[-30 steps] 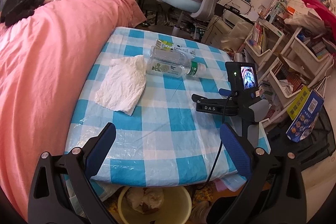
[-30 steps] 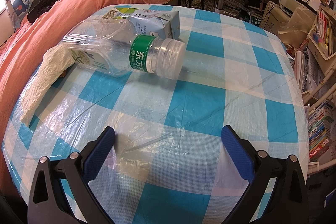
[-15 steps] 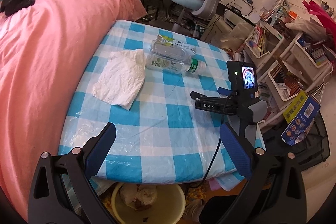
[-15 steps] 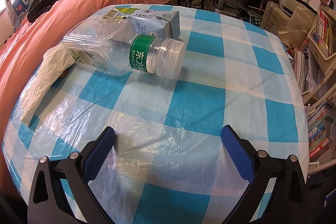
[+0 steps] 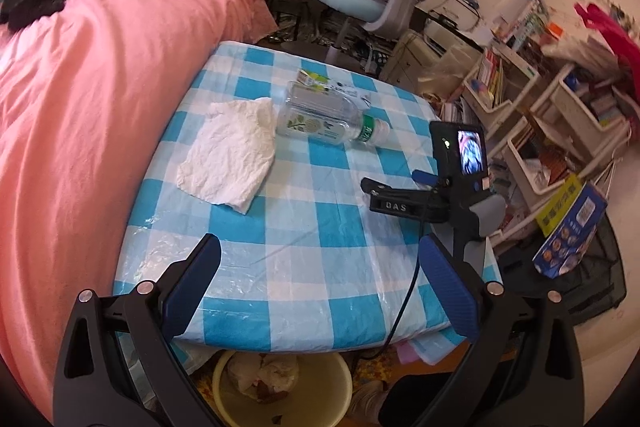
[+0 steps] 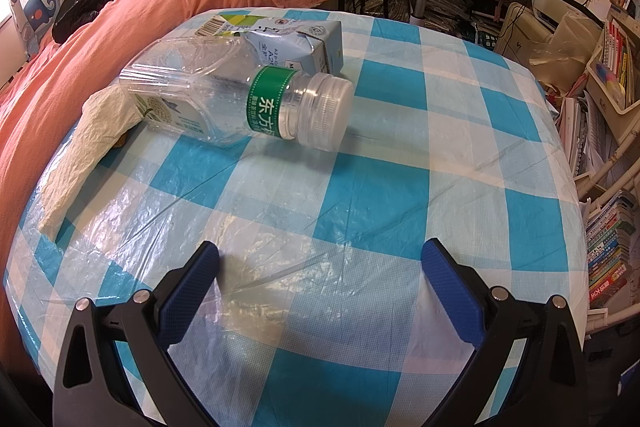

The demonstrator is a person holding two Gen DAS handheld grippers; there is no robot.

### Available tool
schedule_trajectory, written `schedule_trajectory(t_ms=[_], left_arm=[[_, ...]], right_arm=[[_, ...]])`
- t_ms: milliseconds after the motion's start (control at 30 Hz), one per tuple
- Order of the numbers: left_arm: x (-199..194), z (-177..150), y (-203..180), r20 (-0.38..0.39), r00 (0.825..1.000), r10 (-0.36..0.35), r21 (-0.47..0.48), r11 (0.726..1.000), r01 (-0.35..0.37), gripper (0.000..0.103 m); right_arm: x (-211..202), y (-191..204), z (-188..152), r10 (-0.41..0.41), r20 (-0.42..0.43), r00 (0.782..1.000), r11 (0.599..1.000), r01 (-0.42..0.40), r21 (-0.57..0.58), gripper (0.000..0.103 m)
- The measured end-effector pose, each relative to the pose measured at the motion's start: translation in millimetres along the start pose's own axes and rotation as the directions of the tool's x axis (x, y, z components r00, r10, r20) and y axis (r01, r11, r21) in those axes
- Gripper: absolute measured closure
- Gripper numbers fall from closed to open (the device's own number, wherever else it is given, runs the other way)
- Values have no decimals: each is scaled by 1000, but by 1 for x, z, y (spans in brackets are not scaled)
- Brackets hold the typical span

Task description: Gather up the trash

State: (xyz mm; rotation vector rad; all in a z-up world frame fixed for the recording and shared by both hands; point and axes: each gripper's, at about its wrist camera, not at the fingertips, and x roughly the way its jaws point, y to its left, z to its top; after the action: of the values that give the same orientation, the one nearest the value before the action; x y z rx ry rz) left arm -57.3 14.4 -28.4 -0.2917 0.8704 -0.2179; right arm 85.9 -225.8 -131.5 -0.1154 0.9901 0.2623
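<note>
The table [image 5: 304, 243] is the biggest thing here. It has a blue & white check cover w/ a shiny, crinkly plastic sheet on top. 3 bits of trash lie at its far end, and a yellow bin [image 5: 344, 383] sits on the floor under the near edge w/ some scraps in it.

Both grippers are empty, fingers spread wide. The left gripper [image 5: 320, 291] hangs over the near edge of the table. The right gripper [image 6: 320, 287] is low over the cover, pointing at the bottle's cap end.

I think the job has only just begun, w/ nothing picked up yet. A good 1st grab for the right one is prob the bottle, squeezed across the flat middle, not the round cap, so it won't roll off. Go soft; thin plastic may cave in.

The paper towel [image 5: 230, 157] is white, soft & wrinkly, lying flat, touching the bottle. The bottle [image 6: 224, 99] is clear, boxy & on its side, w/ a green band & ribbed see-thru cap. The milk carton [image 6: 288, 41] is a pale blue cardboard box, right behind the bottle, touching it.
</note>
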Motion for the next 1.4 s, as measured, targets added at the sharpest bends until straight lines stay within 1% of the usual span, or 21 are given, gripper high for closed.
schedule_trajectory(t_ms=[100,367,400,467,533,567,733,800,867,1033,1100,1200,1400], left_arm=[[-2,1,3,9,1000,0,-16,1000,0,8],[-7,3,3,20,1000,-5,-15,1000,6,8],[-8,3,3,26,1000,5,-9,1000,-5,8],[-11,4,-1,51,997,50,23,998,-52,8],[-14,4,-6,84,992,97,63,993,-102,8],[-13,3,-8,89,990,108,83,990,-116,8],[0,5,-2,34,993,111,90,989,-114,8],[4,10,7,27,991,129,74,989,-131,8],[9,16,19,22,989,144,35,989,-145,8],[30,34,61,-29,992,126,-93,987,-128,8],[40,38,71,-39,989,141,-110,983,-144,8],[53,41,76,-54,986,156,-92,983,-160,8],[88,50,68,-82,974,211,0,977,-212,8]], right_arm=[[0,0,0,0,0,1000,1000,0,0,6],[-1,0,-1,0,0,1000,1000,0,0,6],[-1,0,-1,0,0,1000,1000,0,0,6],[0,0,0,0,0,1000,1000,0,0,6],[1,0,1,0,0,1000,1000,0,0,6],[0,0,0,0,0,1000,1000,0,0,6],[0,0,0,0,0,1000,1000,0,0,6],[0,0,0,0,0,1000,1000,0,0,6],[1,0,1,0,0,1000,1000,0,0,6],[1,0,1,0,0,1000,1000,0,0,6],[0,0,0,0,0,1000,1000,0,0,6],[0,0,0,0,0,1000,1000,0,0,6],[-1,1,-1,0,0,1000,1000,0,0,6]])
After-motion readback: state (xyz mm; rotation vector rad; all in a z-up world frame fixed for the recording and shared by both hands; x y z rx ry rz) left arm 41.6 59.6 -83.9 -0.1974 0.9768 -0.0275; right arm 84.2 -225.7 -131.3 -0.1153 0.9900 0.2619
